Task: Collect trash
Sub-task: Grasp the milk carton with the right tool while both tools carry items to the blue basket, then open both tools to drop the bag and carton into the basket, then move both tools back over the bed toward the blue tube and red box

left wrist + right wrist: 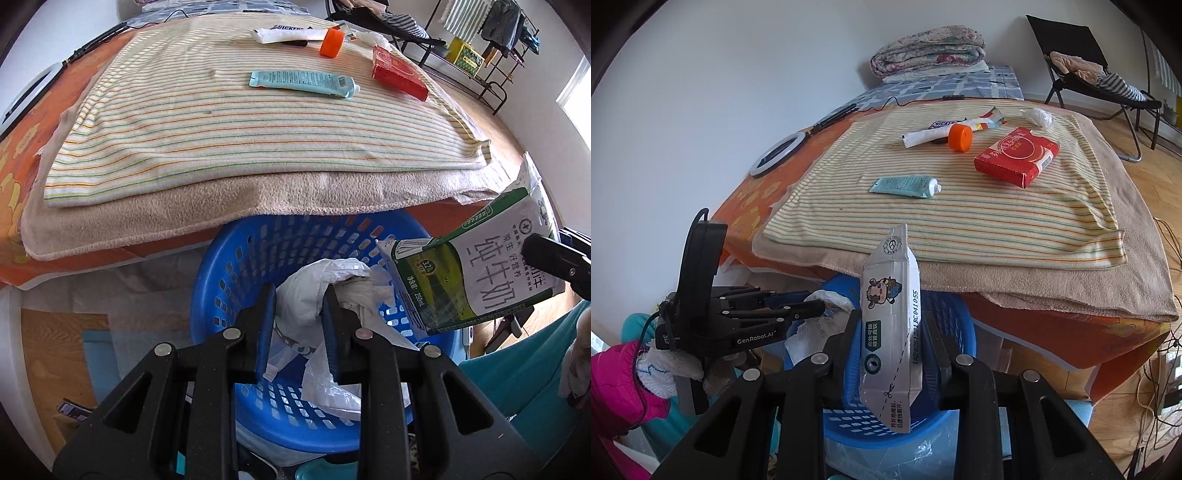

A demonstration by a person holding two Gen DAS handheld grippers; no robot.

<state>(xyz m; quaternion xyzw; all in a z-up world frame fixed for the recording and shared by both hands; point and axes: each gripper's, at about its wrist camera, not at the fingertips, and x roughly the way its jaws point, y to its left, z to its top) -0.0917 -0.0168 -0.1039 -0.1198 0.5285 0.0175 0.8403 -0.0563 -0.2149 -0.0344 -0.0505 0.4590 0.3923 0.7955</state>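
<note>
Both grippers hold trash over the basket; either drop could miss.

The left gripper [299, 317], jaws pinching a plastic bag [314, 288], and the right gripper [888, 343], jaws pinching a milk carton [890, 325], hang over the blue basket [280, 417] below the near bed edge. The carton sits near the basket's right rim, so it may tip out on release. The limp bag may cling to a jaw. A tube [303, 84], red box [399, 72], and orange cap [331, 42] lie far up the bed.

L gripper [300, 317] clamps plastic bag [314, 288] over blue basket [221, 280]
</note>
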